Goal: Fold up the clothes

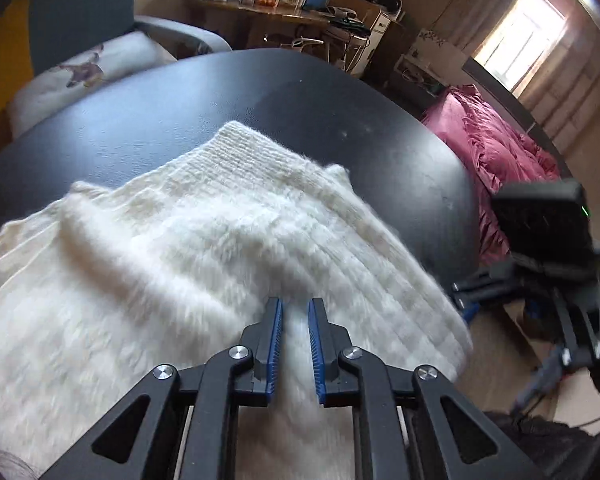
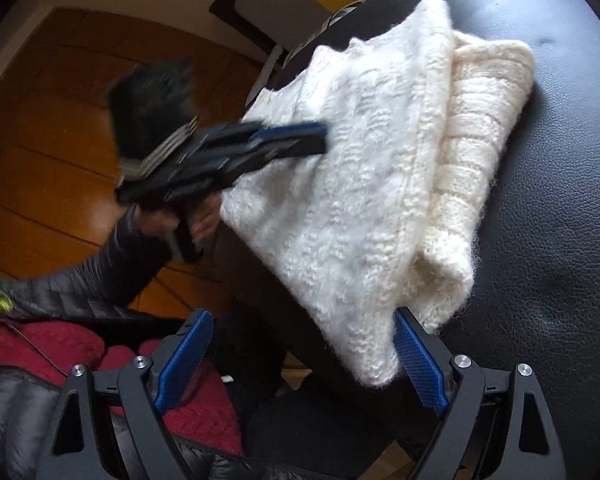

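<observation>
A white fluffy knit sweater point(image 1: 188, 264) lies folded in layers on the round black table point(image 1: 300, 92), its ribbed edge pointing to the far side. My left gripper point(image 1: 296, 308) sits low over its near part, blue pads close together with a ridge of white knit pinched between them. In the right wrist view the left gripper point(image 2: 312, 138) is blurred over the sweater point(image 2: 364, 184) near its left edge. My right gripper point(image 2: 300, 344) stands wide open at the table's near edge, and the sweater's nearest corner hangs just inside its right finger point(image 2: 420, 360). The right gripper point(image 1: 466, 298) also shows blurred in the left wrist view.
A grey-blue chair with a cushion point(image 1: 84, 72) stands behind the table, with a cluttered desk point(image 1: 284, 4) and pink bedding point(image 1: 496, 152) beyond. A dark padded sleeve point(image 2: 100, 264) holds the left gripper above a wooden floor point(image 2: 40, 160). A red knit point(image 2: 188, 420) lies below.
</observation>
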### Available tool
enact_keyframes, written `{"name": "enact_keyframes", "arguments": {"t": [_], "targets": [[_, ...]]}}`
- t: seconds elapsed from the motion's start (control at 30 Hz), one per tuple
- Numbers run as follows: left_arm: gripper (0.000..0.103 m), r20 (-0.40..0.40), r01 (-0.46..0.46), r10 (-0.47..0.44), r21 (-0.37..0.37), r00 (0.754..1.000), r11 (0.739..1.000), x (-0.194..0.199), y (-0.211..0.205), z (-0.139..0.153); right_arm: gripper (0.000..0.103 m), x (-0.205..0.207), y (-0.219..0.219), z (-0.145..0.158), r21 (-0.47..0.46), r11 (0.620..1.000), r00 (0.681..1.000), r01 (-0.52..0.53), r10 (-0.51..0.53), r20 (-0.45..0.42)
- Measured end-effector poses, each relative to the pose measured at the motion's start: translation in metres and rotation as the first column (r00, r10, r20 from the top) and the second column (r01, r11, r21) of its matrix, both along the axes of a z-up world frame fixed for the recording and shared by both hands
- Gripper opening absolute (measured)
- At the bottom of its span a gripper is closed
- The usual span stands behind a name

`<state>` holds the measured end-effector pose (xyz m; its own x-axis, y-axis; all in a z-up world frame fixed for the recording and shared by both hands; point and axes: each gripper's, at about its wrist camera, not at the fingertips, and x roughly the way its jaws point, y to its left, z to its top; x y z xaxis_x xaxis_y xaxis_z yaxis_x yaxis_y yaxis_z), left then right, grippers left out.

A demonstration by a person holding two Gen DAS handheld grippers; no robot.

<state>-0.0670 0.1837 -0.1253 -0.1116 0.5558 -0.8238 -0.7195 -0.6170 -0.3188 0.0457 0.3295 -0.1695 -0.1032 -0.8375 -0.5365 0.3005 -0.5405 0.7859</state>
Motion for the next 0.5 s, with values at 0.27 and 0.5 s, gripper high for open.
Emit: {"name": "enact_keyframes", "arguments": {"t": [0.27,0.5], "targets": [[0.013,-0.019,-0.014,0.015,0.021,1.000,1.000,-0.043,0.057,-0.006,0.091,0.002,-0.011,-0.004,0.032,0.999,0.998,-0.039,0.040,-0.048],[0.013,0.002,-0.070,0.070,0.064,0.998,0.995,-0.050,0.047,0.008,0.090,0.010,-0.002,0.000,0.016,1.000,1.000,0.015,-0.015,-0.021]]}}
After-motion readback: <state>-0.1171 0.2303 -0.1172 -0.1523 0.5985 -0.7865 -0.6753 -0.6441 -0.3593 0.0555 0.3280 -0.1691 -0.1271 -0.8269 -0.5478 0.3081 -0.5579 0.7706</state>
